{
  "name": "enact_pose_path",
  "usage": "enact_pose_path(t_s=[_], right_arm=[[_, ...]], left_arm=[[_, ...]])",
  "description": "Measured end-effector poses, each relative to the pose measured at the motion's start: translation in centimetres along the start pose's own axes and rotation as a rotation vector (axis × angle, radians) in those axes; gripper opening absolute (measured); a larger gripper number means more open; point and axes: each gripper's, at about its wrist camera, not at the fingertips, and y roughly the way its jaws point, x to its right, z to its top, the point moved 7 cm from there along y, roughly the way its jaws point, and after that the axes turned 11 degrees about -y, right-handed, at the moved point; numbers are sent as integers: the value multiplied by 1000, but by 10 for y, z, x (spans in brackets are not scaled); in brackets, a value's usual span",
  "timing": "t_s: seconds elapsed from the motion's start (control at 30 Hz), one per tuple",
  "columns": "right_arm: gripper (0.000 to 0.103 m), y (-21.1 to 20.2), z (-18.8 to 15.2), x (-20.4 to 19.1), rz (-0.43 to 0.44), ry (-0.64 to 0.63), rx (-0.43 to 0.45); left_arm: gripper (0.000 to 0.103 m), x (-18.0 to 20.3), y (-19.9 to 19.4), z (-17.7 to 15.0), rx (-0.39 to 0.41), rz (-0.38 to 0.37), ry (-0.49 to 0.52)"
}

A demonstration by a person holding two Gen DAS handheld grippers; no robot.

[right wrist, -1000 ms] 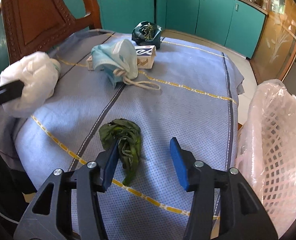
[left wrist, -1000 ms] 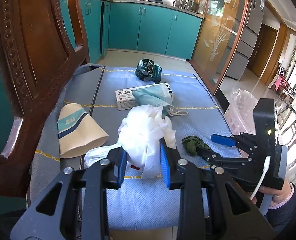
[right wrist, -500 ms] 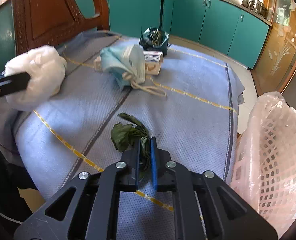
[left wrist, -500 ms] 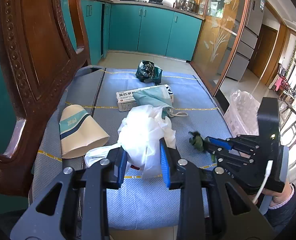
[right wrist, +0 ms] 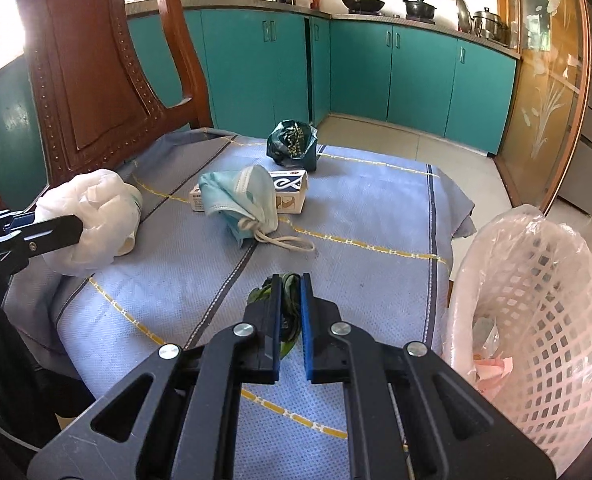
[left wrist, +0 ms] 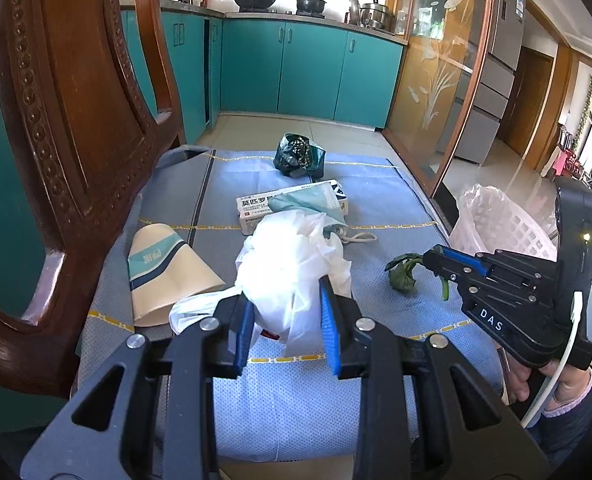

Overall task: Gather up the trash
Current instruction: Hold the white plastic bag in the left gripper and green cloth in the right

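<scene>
Left wrist view: left claw [left wrist: 288,320] pinches the white plastic bag [left wrist: 292,264] over the blue-clothed desk [left wrist: 375,208]; loose folds could slip free. Right wrist view: right claw [right wrist: 290,316] nearly shut on the limp green leaf [right wrist: 290,312], lifted near the lined basket [right wrist: 543,300]; the thin leaf may tear or drop short.

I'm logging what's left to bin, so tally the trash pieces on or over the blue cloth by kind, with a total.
White plastic bag, in the left gripper: 1
Green leaf scrap, in the right gripper: 1
Paper cup: 1
Face mask: 1
Medicine box: 1
Dark green bag: 1
Total: 6
</scene>
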Motion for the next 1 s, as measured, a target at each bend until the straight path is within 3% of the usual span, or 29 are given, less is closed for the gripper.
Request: enact_pose_path(t_s=[0.73,1.0], right_arm=[[9,-10,8,-13,6,-49,56],[9,-32,14,1,-3,-8,131]], left_arm=[[30,-1,-5,1,18,7,4],[30,1,-11,6,49,-3,4]])
